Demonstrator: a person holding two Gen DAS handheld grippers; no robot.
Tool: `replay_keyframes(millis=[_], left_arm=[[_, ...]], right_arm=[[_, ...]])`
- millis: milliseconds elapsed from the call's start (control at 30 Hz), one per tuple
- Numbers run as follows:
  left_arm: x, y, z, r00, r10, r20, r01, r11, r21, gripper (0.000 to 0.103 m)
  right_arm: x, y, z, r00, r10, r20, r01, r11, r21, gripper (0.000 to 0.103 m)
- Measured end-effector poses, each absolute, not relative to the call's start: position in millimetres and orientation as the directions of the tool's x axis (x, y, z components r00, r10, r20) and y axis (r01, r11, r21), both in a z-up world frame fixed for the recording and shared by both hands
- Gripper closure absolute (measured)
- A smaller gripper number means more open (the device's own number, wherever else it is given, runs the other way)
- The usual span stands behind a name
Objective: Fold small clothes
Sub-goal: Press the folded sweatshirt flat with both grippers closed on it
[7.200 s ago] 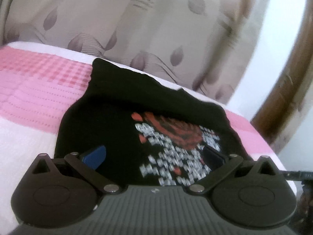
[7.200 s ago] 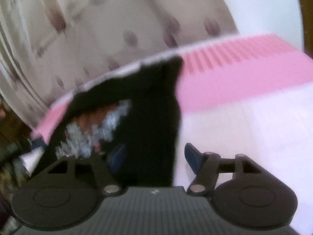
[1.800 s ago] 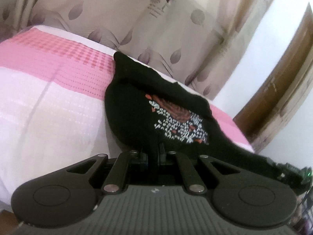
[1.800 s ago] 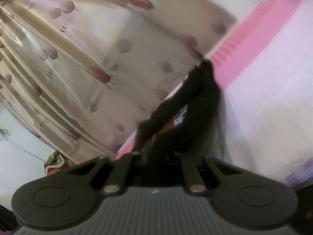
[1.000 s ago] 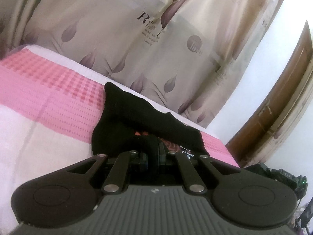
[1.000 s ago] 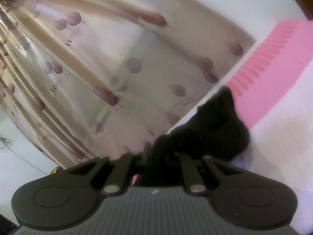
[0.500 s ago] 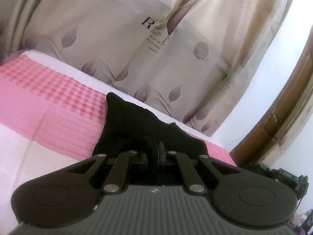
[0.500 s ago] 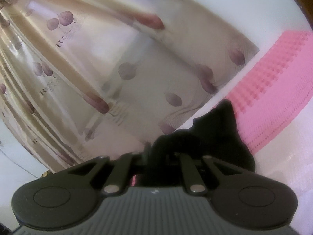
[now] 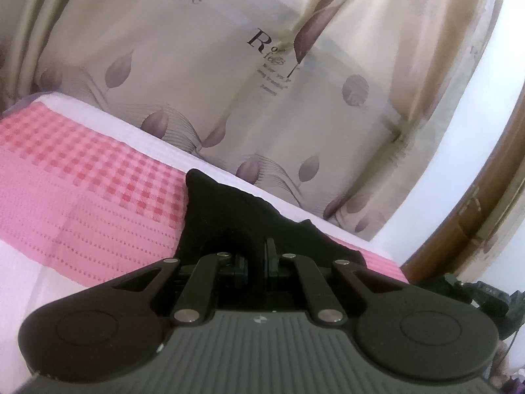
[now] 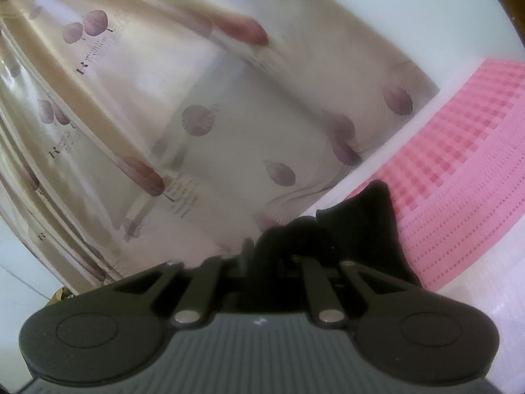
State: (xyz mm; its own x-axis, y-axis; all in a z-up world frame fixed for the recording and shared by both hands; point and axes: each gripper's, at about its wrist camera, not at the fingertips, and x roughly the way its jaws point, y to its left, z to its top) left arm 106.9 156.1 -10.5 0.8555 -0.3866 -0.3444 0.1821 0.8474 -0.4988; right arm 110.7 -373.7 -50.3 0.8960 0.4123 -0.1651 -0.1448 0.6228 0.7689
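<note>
Left wrist view: pink-white bedspread (image 9: 82,203) at left, black shirt (image 9: 229,210) on it toward far edge, patterned curtain (image 9: 262,82) behind. Left gripper (image 9: 257,256) clamped on shirt hem, fabric bunched between jaws. Right wrist view: curtain left, right gripper (image 10: 279,256) pinched on other shirt (image 10: 367,226) edge, bedspread (image 10: 475,164) at right. We judge hem mid carry-over toward collar end. Risks: thin pinch slips so hem drops short; hands out of level so fold lands skewed; overshoot past bed edge, shirt slides off.
</note>
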Motion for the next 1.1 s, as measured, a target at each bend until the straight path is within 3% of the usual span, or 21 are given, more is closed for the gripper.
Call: replay_keyframes(millis=[1100], left_arm=[[173.0, 145.2, -21.3, 0.858, -0.329, -0.395, 0.129, 0.882, -0.453, 0.095]], right_arm=[[171.4, -374.0, -68.7, 0.891, 0.385, -0.242, -0.07, 0.642, 0.763, 0.094]])
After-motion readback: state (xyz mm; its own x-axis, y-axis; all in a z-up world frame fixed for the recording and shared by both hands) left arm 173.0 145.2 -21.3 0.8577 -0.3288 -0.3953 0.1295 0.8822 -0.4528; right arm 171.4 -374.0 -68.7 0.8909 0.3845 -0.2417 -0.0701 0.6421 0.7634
